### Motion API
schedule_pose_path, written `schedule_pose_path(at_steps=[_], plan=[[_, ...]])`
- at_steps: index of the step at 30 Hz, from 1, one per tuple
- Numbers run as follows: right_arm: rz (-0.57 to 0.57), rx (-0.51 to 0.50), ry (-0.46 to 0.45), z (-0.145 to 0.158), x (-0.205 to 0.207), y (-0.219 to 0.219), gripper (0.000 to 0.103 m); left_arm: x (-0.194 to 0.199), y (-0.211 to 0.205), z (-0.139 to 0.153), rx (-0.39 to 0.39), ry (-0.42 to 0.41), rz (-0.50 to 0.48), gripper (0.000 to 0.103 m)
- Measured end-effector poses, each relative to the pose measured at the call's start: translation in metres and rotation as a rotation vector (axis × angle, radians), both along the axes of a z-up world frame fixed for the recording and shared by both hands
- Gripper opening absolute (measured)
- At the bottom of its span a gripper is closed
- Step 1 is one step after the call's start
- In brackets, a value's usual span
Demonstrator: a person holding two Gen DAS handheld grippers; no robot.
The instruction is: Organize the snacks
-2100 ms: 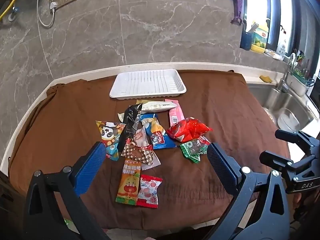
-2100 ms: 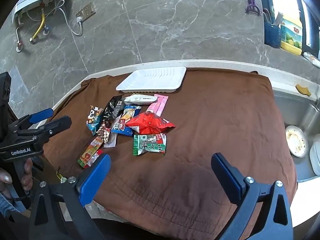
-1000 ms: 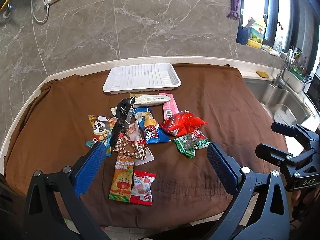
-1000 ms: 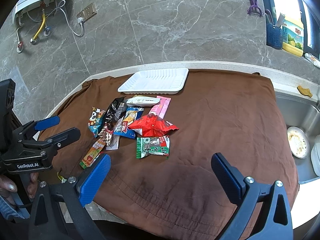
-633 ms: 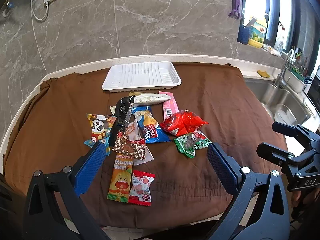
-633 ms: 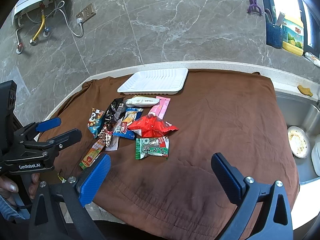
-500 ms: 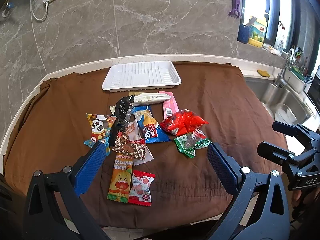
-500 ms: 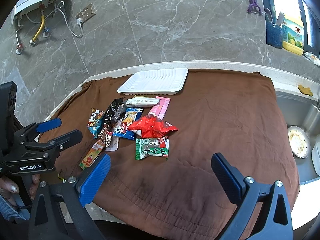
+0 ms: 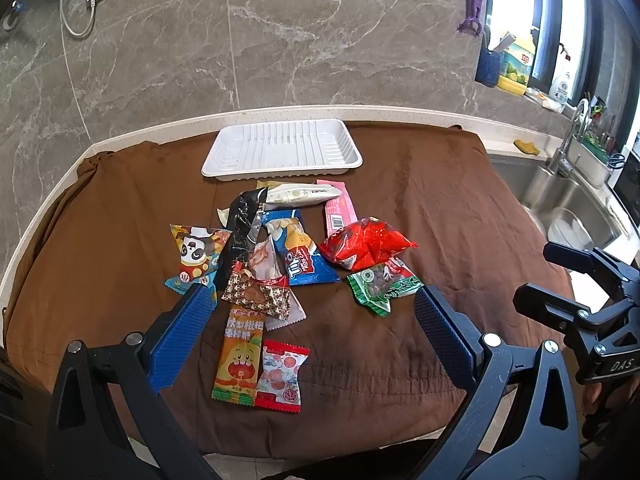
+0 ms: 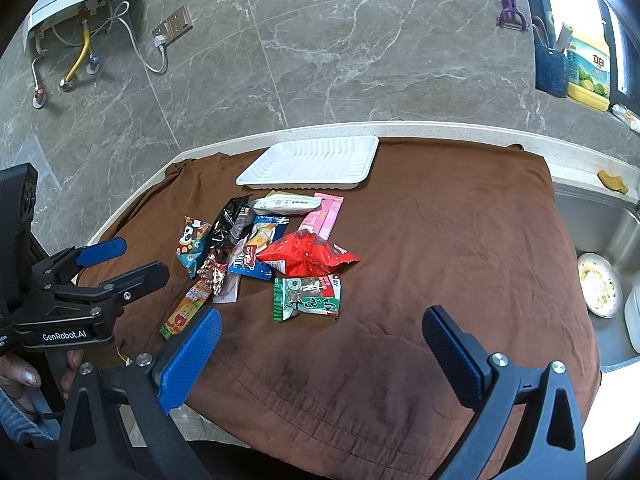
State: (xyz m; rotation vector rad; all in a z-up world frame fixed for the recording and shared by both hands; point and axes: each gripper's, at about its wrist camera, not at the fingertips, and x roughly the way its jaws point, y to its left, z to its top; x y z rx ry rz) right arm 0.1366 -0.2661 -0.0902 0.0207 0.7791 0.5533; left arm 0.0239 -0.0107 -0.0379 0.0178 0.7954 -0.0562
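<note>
On the brown cloth-covered counter [image 9: 460, 208], from the panda-print packet [image 9: 194, 254] at the left to the crinkly green packet [image 10: 307, 298] at the right, light, slippery foil snacks lie heaped before the empty white plastic tray [image 9: 282, 149] by the back edge, best pinched at their flat sealed ends, while the left gripper [image 9: 308, 332] and right gripper [image 10: 320, 354] both hover spread wide, holding nothing.

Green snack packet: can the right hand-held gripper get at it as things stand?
Probably yes. The green snack packet lies flat at the pile's near right edge, only its far end tucked under the red bag. The right hand-held gripper is open, with bare cloth between.
</note>
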Motion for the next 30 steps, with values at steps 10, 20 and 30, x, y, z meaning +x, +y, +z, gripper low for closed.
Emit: schedule_pose_path(at_steps=[10, 20, 30], plan=[[0.001, 0.001, -0.001, -0.0018, -0.0012, 0.0034, 0.103, -0.0003, 0.0001, -0.0010, 0.001, 0.000, 0.001, 0.102], [0.005, -0.001, -0.002, -0.0009, -0.0019, 0.0036, 0.103, -0.0004, 0.0017, -0.0024, 0.002, 0.001, 0.001, 0.102], [0.009, -0.002, 0.000, -0.0021, -0.0018, 0.0041, 0.103, -0.0006, 0.0031, -0.0052, 0.006, 0.003, 0.008, 0.102]])
